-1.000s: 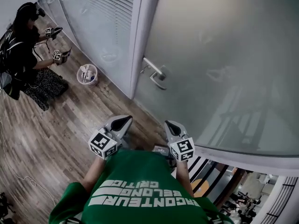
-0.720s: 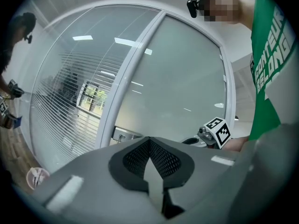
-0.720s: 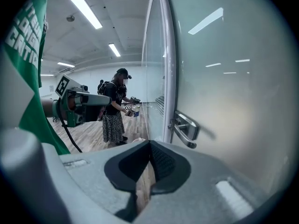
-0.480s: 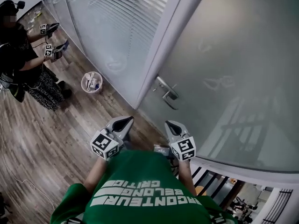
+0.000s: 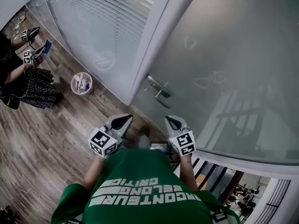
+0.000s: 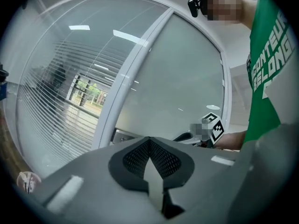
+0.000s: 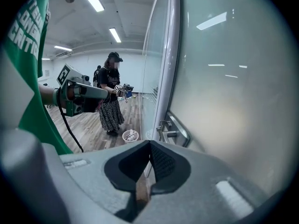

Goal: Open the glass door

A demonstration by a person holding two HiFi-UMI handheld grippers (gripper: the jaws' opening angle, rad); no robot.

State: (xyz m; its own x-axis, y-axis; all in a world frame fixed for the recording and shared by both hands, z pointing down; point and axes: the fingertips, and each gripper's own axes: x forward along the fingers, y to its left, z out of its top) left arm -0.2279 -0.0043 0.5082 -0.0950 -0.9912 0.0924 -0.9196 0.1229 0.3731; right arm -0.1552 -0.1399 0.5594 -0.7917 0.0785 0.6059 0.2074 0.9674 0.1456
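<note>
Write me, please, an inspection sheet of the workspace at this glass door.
Surface: wood-plank floor.
Job's things: frosted glass door against its frame; nothing touches the lever handle.
Clutter: small waste bin holding scraps, on the floor beside the glass wall with blinds.
Grippers: left gripper and right gripper both shut and empty, held side by side short of the handle.
Cables: black cable hanging from the left gripper.
Surroundings: another person with grippers stands farther along the glass wall.
</note>
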